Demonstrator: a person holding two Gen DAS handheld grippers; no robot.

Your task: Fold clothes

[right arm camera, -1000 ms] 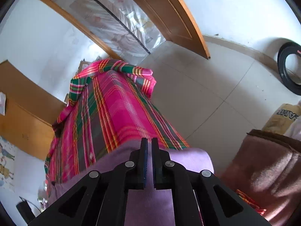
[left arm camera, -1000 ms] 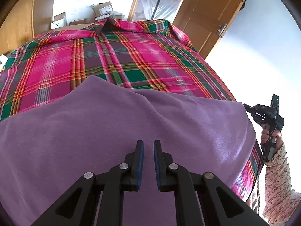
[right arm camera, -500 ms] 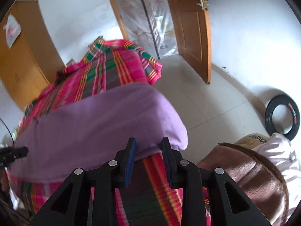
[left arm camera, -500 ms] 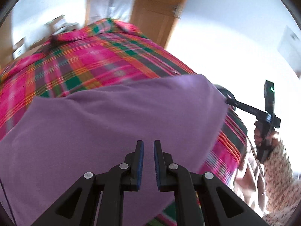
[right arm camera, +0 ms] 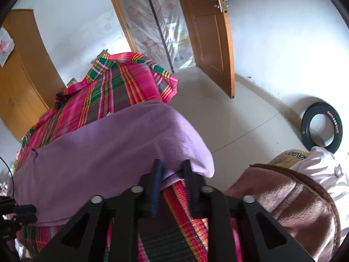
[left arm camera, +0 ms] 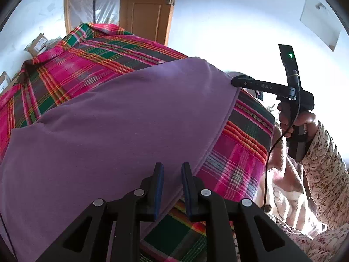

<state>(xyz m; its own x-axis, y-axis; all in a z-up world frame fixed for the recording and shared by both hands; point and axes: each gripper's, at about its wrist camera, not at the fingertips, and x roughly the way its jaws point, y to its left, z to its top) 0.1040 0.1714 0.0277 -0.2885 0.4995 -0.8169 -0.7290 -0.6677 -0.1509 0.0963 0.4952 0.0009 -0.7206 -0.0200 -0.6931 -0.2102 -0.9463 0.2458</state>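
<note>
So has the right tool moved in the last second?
Yes. The right tool has pulled back to the purple garment's near edge and opened; the wooden door now sits upright.

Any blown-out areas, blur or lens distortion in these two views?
Left wrist: wall overexposed to white, right gripper silhouetted against it; purple garment sharp. Right wrist: evenly lit, door bowed by fisheye, dark corner vignette in both.

Ahead of my left gripper the purple garment lies flat on the plaid cloth, nothing standing on it. To my right, a brown cushion crowds the bed edge; beyond it, bare floor and a tyre by the wall.
</note>
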